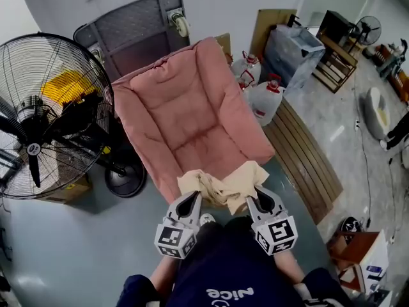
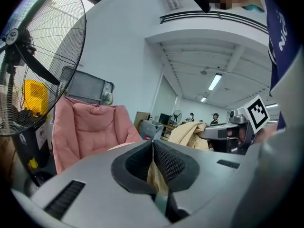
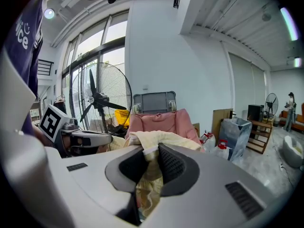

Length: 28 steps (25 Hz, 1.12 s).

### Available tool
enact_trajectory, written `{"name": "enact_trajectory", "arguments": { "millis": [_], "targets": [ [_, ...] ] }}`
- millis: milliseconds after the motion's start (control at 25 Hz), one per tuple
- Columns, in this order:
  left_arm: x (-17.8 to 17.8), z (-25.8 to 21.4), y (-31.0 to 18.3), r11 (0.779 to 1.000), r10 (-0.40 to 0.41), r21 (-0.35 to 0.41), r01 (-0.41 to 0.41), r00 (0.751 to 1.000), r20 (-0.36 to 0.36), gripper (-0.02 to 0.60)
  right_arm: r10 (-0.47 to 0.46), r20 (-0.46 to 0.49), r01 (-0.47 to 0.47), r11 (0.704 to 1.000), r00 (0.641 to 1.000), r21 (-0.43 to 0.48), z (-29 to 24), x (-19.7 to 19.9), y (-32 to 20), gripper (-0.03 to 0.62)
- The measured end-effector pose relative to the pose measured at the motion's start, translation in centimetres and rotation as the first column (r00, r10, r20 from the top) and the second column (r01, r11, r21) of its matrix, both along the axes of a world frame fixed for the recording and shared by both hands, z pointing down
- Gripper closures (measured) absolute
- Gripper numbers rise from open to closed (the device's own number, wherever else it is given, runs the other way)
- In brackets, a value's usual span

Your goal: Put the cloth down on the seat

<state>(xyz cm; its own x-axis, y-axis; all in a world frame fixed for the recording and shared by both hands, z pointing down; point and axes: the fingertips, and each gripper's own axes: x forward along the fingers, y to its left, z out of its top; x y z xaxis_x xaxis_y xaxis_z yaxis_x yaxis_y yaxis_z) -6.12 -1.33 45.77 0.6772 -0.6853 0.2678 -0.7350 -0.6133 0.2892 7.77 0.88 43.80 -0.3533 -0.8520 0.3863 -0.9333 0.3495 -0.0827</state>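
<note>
Both grippers clamped on cloth at the seat's front edge.
Nearest: left gripper and right gripper side by side, each with jaws pinched tight on a corner of the beige cloth. The cloth is bunched between them and sags over the front lip of the pink seat; can't tell if it rests on the cushion. Left of the seat is a big black fan. To its right are wooden slats on the floor and water jugs. Behind the seat a grey cart stands by the wall.
</note>
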Motion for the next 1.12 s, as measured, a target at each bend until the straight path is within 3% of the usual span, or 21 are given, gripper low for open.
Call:
{"name": "enact_trajectory", "arguments": {
  "millis": [280, 640, 760, 920, 1120],
  "targets": [
    [-1.8, 0.8, -1.3, 0.999, -0.047, -0.018, 0.047, 0.999, 0.005, 0.555, -0.018, 0.012, 0.018, 1.000, 1.000, -0.025, 1.0, -1.2, -1.7, 0.517],
    [-2.6, 1.9, -4.1, 0.988, -0.149, -0.031, 0.151, 0.988, 0.041, 0.555, -0.120, 0.040, 0.122, 0.991, 0.992, -0.054, 2.4, -1.7, -5.8, 0.517],
    [-2.6, 1.8, -5.9, 0.981, -0.191, -0.027, 0.193, 0.980, 0.046, 0.555, -0.160, 0.054, 0.164, 0.984, 0.986, -0.067, 2.8, -1.4, -8.0, 0.517],
    [-1.7, 1.3, -8.0, 0.971, -0.234, -0.053, 0.233, 0.972, -0.015, 0.555, -0.230, 0.057, 0.233, 0.971, 0.972, -0.057, 2.5, -0.7, -11.5, 0.517],
    [-1.1, 2.5, -10.1, 0.942, -0.331, -0.061, 0.329, 0.943, -0.019, 0.555, -0.293, 0.049, 0.295, 0.954, 0.955, -0.049, 3.6, 0.4, -15.4, 0.517]
  ]
}}
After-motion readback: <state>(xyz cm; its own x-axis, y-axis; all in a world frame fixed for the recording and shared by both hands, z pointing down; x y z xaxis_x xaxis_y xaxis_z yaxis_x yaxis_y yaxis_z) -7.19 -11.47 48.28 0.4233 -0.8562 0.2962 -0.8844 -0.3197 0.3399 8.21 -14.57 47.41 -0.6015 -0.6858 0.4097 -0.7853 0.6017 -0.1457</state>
